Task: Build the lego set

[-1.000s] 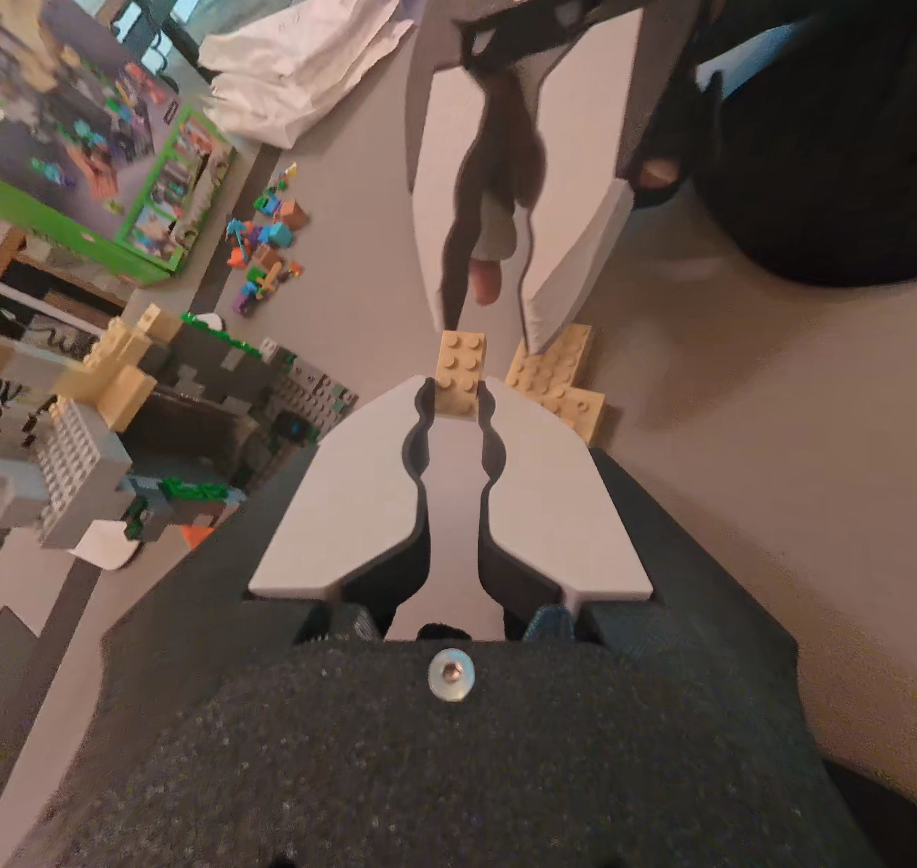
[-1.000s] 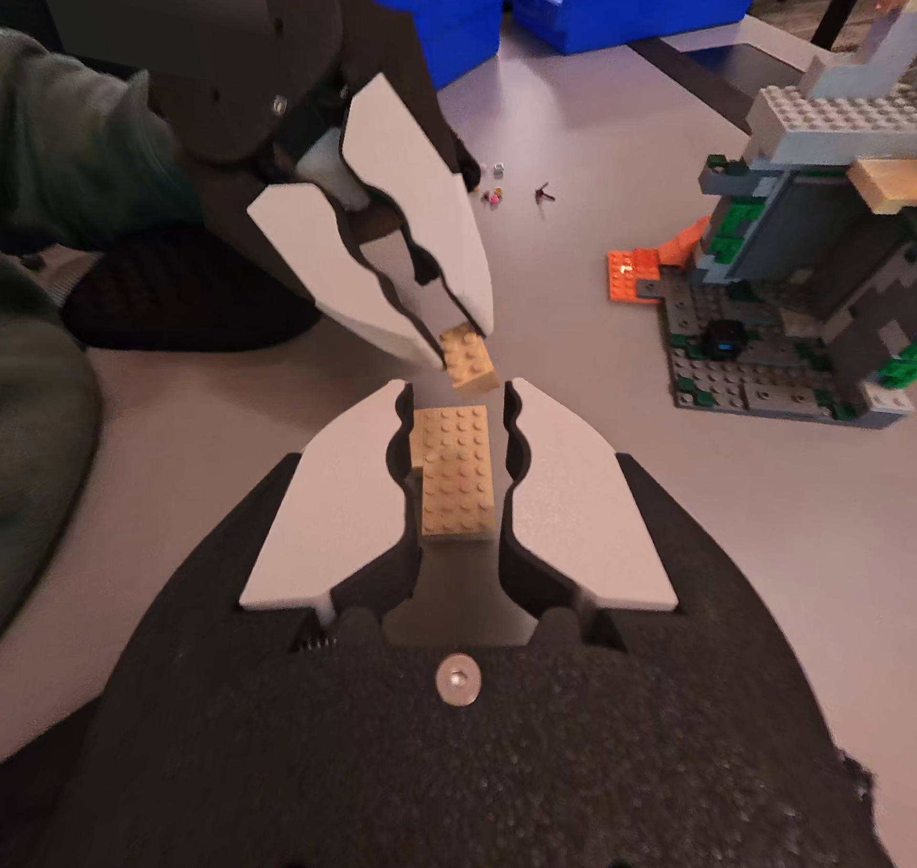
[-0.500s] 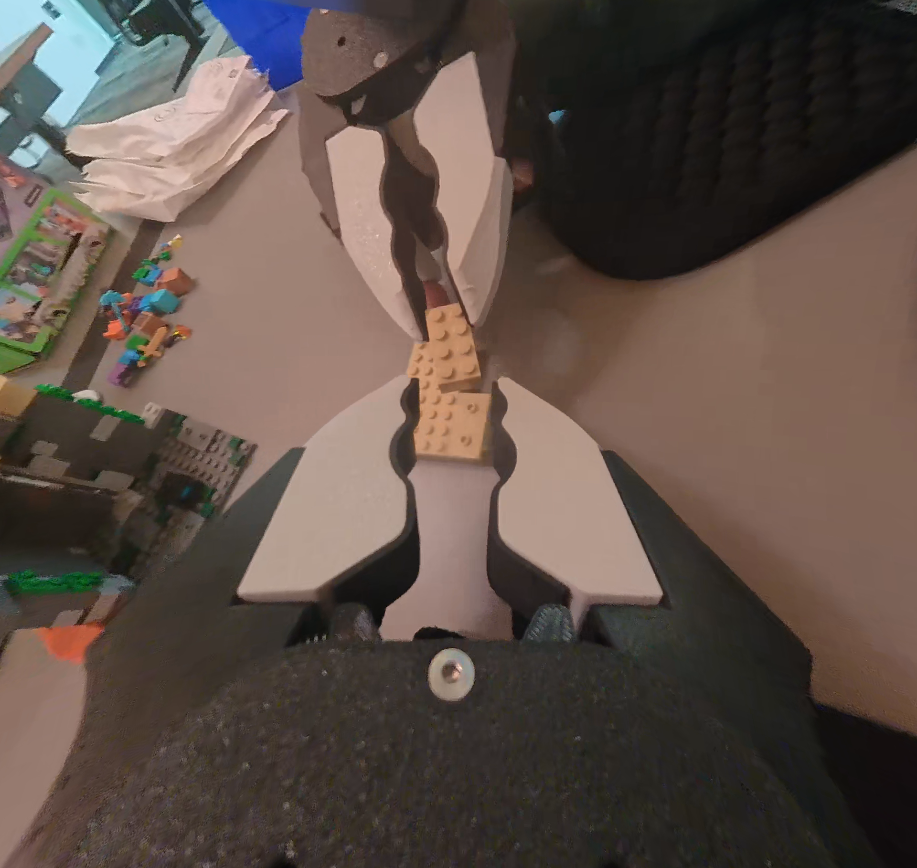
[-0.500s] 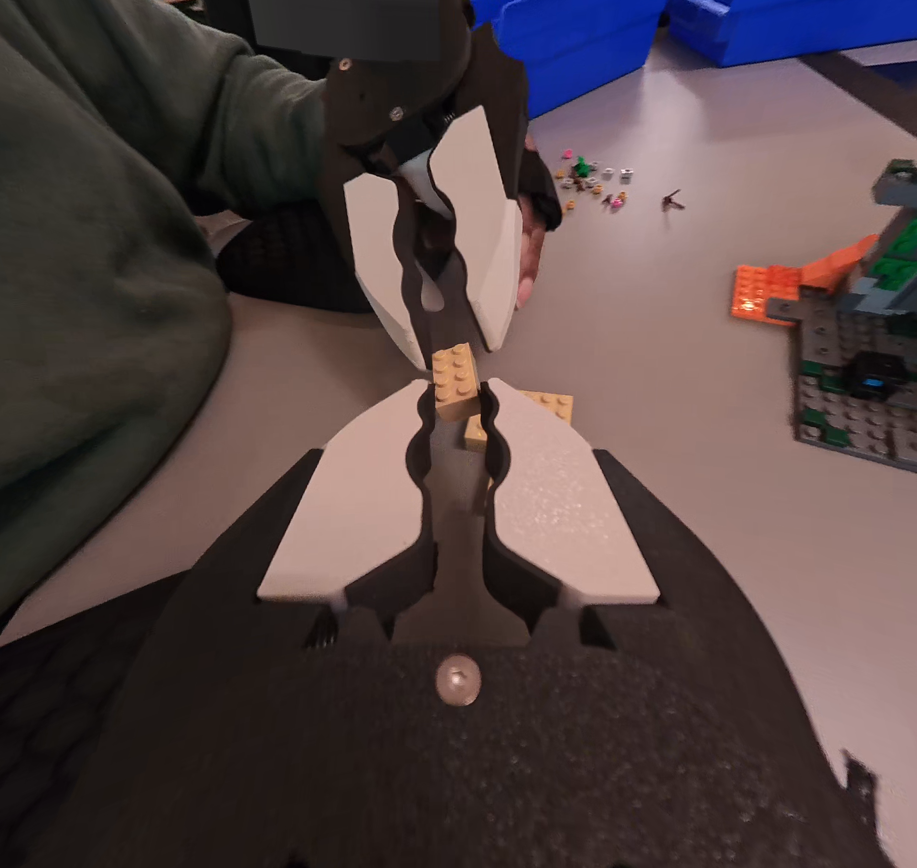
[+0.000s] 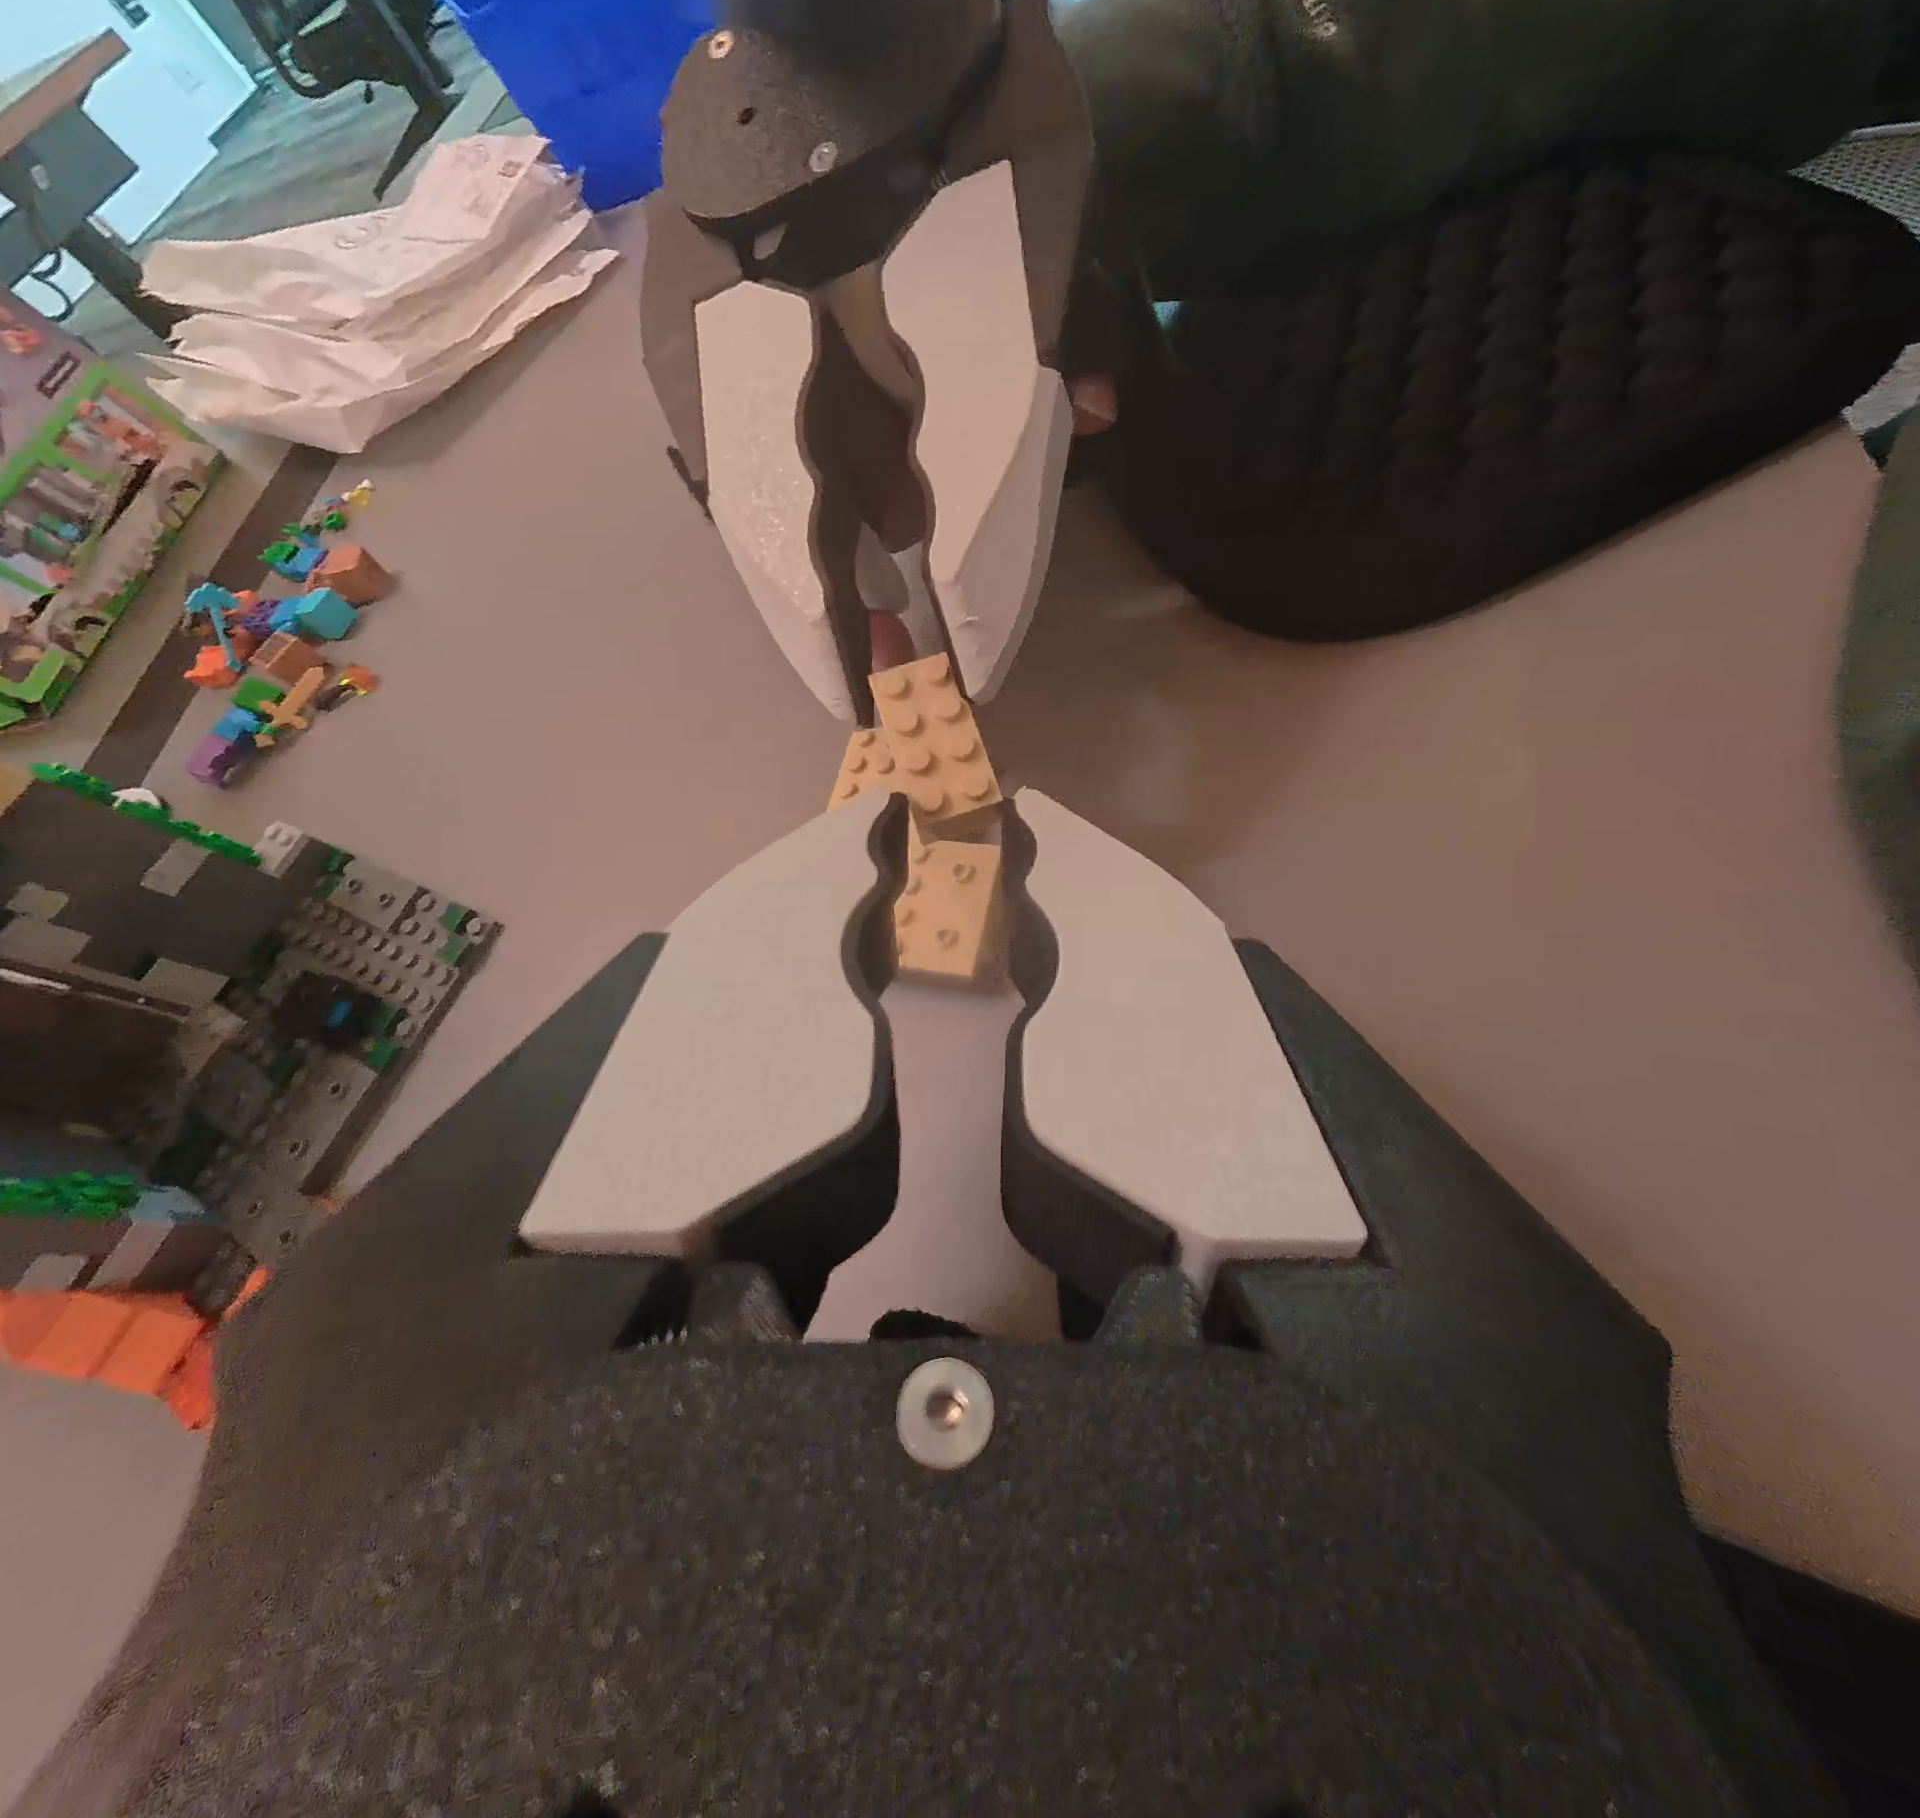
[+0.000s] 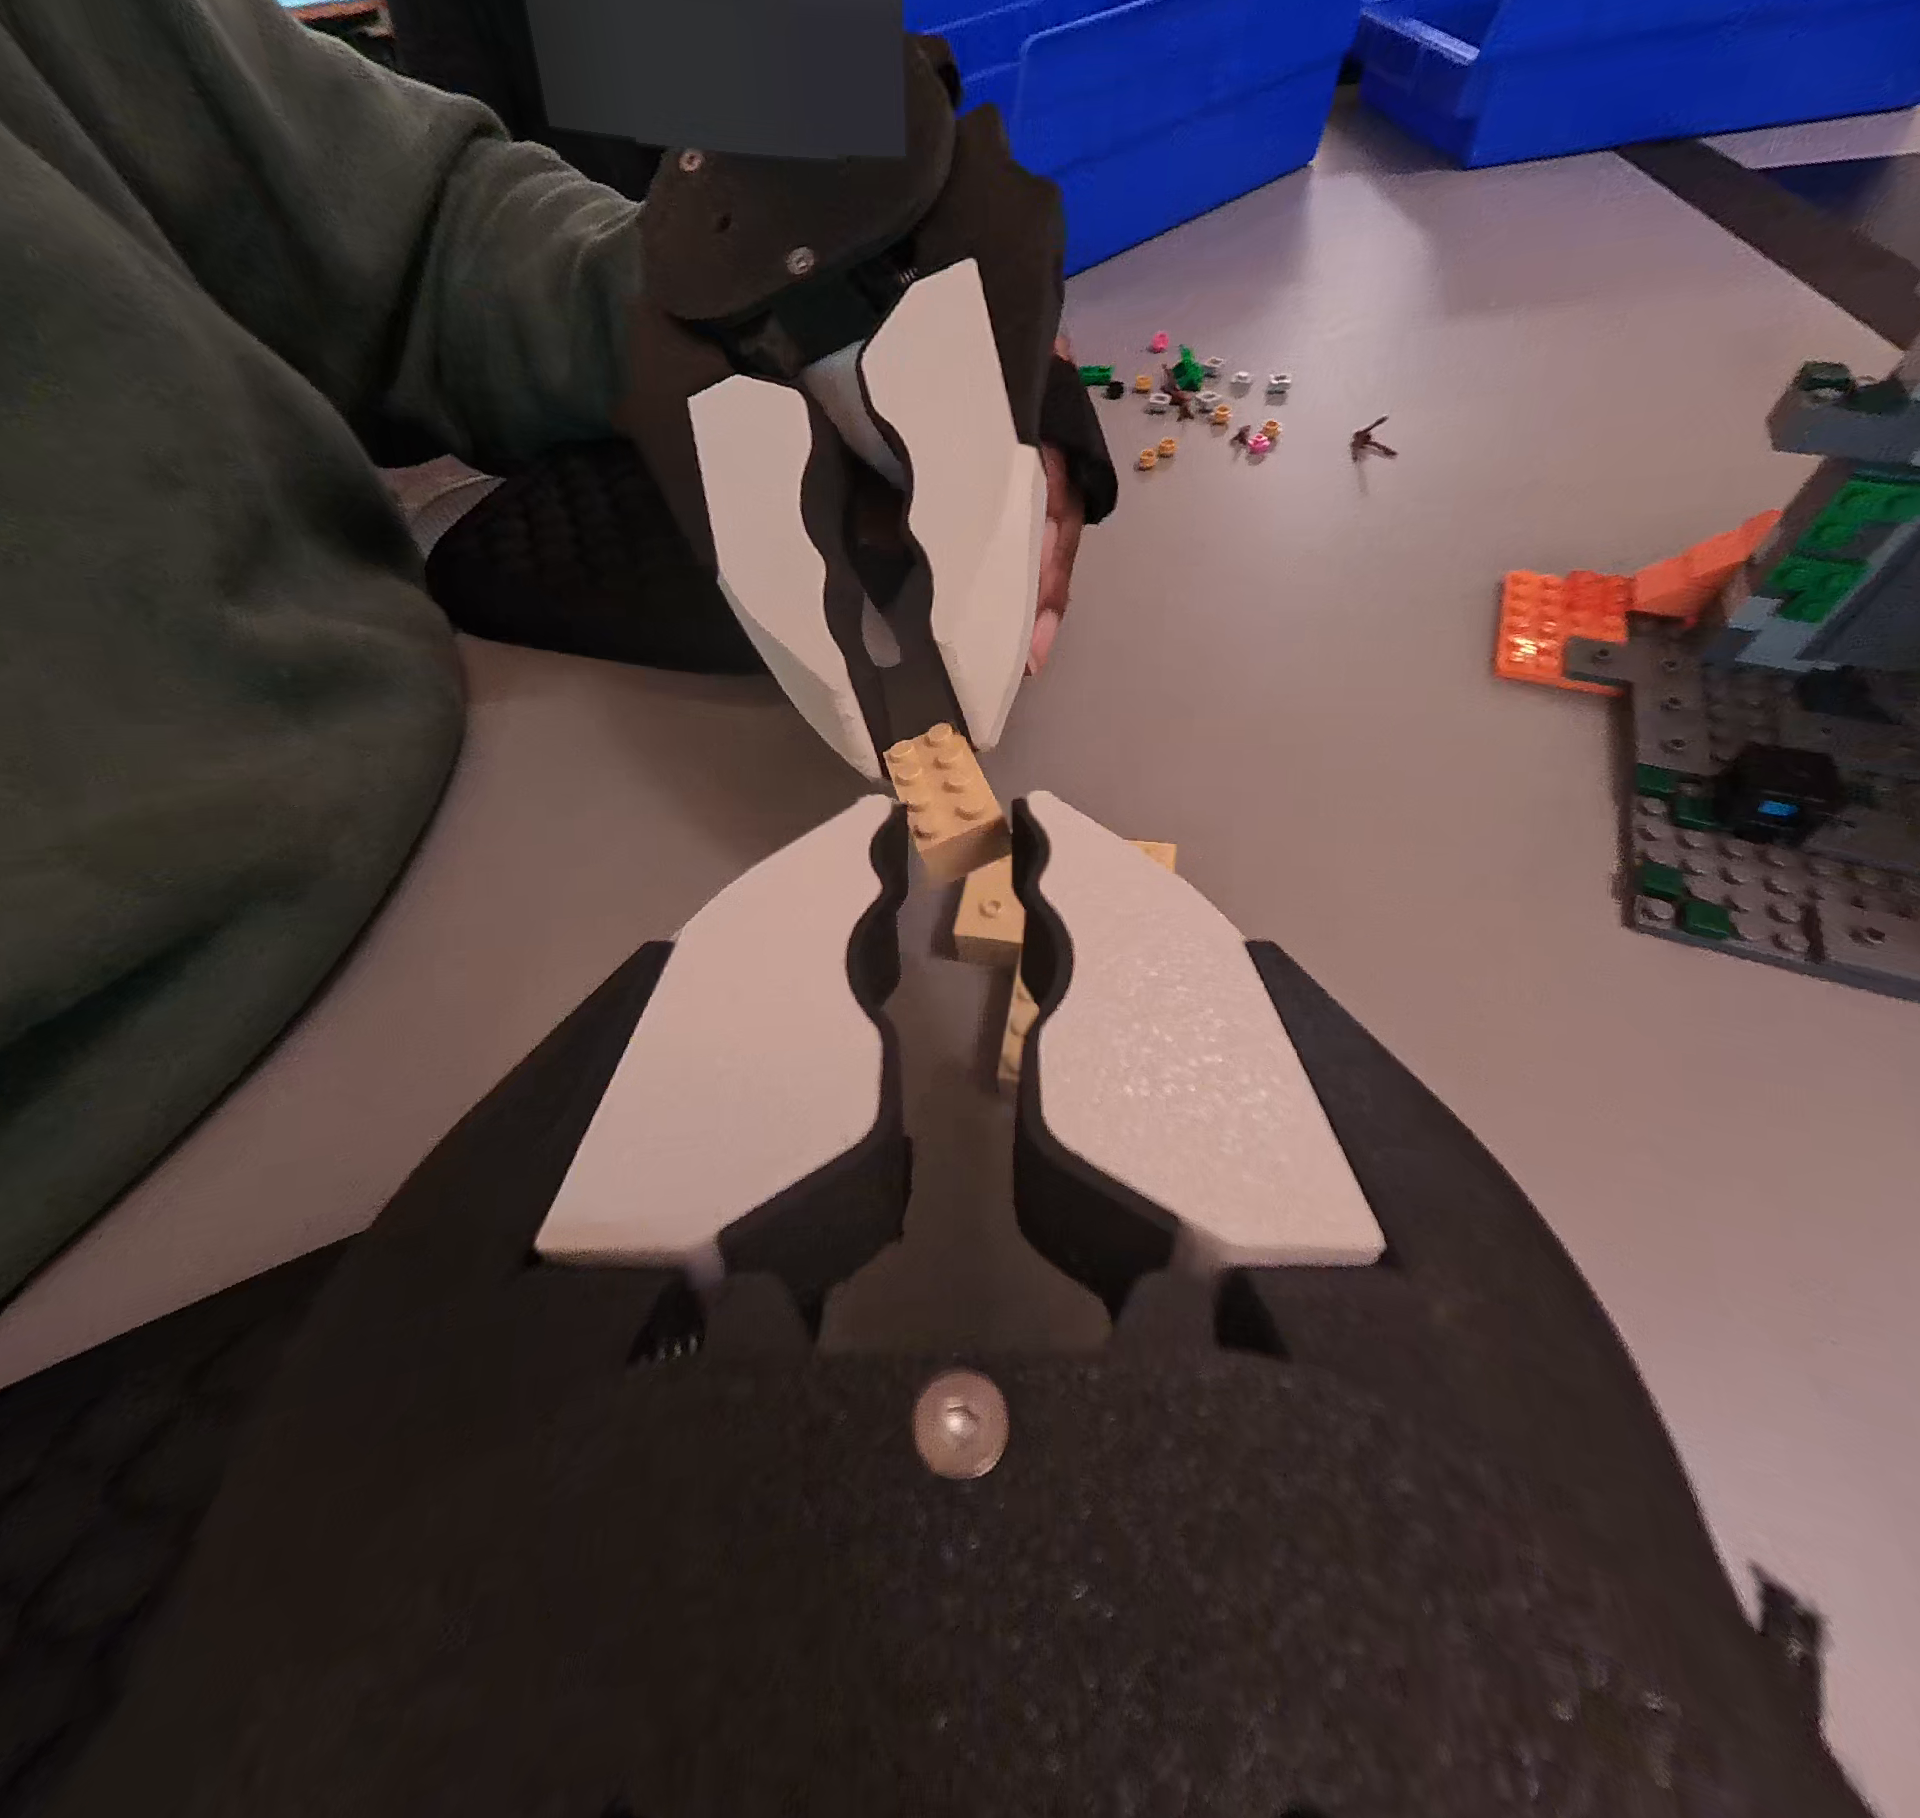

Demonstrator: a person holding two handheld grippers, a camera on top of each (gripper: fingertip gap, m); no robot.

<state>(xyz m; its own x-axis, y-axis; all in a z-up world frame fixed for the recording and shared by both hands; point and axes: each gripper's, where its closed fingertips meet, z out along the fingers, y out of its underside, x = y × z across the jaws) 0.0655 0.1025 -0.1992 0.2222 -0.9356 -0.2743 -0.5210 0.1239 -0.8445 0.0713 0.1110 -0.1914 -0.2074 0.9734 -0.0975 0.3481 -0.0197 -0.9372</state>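
Our left tongs [image 5: 953, 804] and right tongs [image 6: 954, 812] meet tip to tip, each pair of jaws parted only narrowly. A tan brick [image 5: 930, 740] sits between them, one end within each pair of tips. We cannot tell which pair actually clamps it. Just under the brick is a tan plate [image 5: 945, 911], low over the grey tabletop [image 5: 1351, 833]; we cannot tell whether the two are joined. Farther out stand a grey and green lego build [image 6: 1766, 729] with an orange plate [image 6: 1558, 625], and scattered small pieces [image 6: 1205, 397]. Blue bins [image 6: 1195, 54], white bags [image 5: 384, 303] and a green sleeve [image 6: 208, 418] ring the scene.
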